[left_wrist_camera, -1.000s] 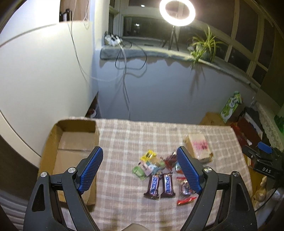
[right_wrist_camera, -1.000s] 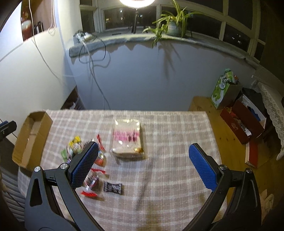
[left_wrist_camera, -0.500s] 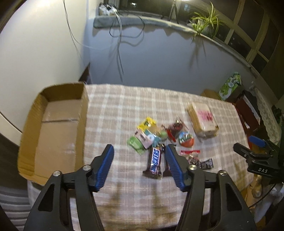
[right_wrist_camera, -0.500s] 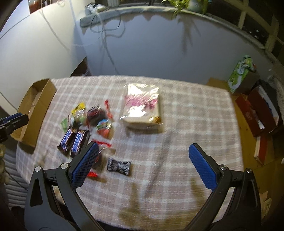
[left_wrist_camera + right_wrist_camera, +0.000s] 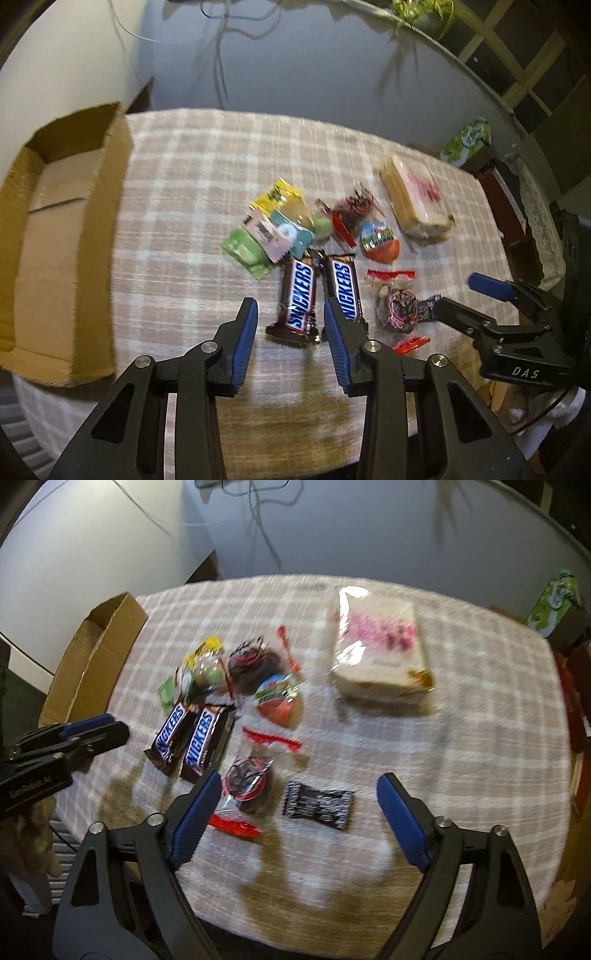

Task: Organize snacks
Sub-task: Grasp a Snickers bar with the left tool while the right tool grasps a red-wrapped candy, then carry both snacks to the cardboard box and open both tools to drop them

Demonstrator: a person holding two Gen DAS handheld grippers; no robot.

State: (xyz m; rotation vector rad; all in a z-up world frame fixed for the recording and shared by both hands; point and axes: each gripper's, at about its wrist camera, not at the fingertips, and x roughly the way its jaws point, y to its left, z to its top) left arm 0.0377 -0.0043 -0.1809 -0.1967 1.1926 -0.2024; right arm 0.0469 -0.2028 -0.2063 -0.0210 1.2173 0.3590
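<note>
Snacks lie in a loose pile on the checked tablecloth [image 5: 192,177]. My left gripper [image 5: 290,310] hovers over the near end of the left of two Snickers bars [image 5: 299,295]. Its jaws are closing, the bar's end shows between them, and the pads do not touch it. The second bar [image 5: 345,291] lies just right of the right finger. My right gripper [image 5: 299,786] hangs above a small black packet [image 5: 319,805] and a round dark cake in clear wrap [image 5: 247,786]. Its jaws are closing too, still wide, with nothing gripped. An open cardboard box [image 5: 55,236] stands at the left.
A large wrapped bread pack [image 5: 380,653] lies at the far right. An egg-shaped orange and white sweet [image 5: 280,701] and green and yellow packets [image 5: 266,229] sit behind the bars. The table's near edge is just below both grippers. A green bag [image 5: 467,140] stands on the floor beyond.
Both grippers have sunk toward the table and tipped further down. The left jaws have narrowed a lot, around the left Snickers bar's end. The right jaws have narrowed a little.
</note>
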